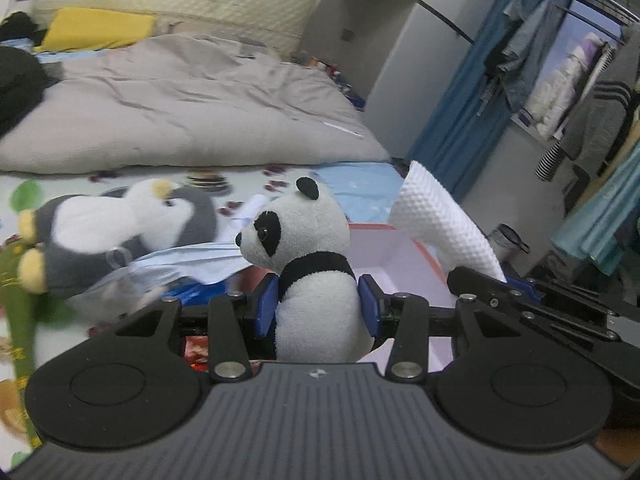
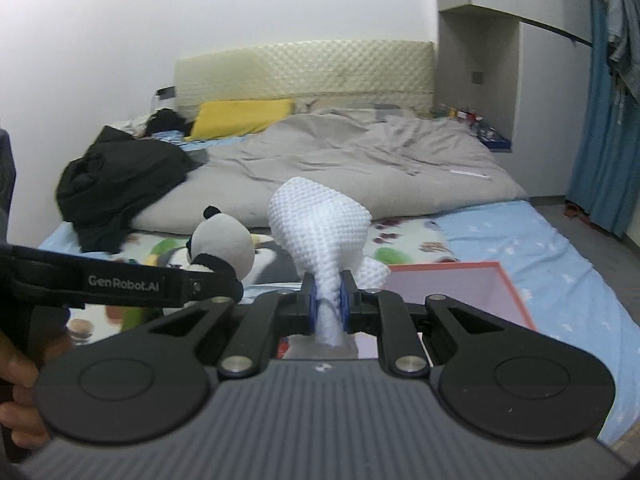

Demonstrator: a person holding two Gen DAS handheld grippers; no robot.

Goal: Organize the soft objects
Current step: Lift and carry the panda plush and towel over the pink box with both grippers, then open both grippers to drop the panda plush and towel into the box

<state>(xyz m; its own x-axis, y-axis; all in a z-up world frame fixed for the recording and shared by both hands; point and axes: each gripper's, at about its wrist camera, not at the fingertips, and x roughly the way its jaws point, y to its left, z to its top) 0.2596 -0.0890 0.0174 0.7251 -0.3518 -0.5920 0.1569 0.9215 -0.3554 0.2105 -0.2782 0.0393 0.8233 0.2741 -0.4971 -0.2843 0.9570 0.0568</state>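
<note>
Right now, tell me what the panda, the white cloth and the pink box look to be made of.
Panda: plush, fuzzy matte pile, body dented between the left gripper's fingers.
White cloth: looks like soft waffle-textured fabric or paper towel; dimpled surface, bunched where the right gripper pinches it.
Pink box: probably cardboard; flat, stiff, smooth walls.

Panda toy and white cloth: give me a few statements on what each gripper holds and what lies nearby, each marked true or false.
1. The left gripper holds the panda toy by its body. True.
2. The right gripper is open and holds nothing. False: it is shut on the white cloth.
3. The penguin toy lies on the patterned sheet. True.
4. The pink box is full of toys. False: no toys show in the part of it in view.
</note>
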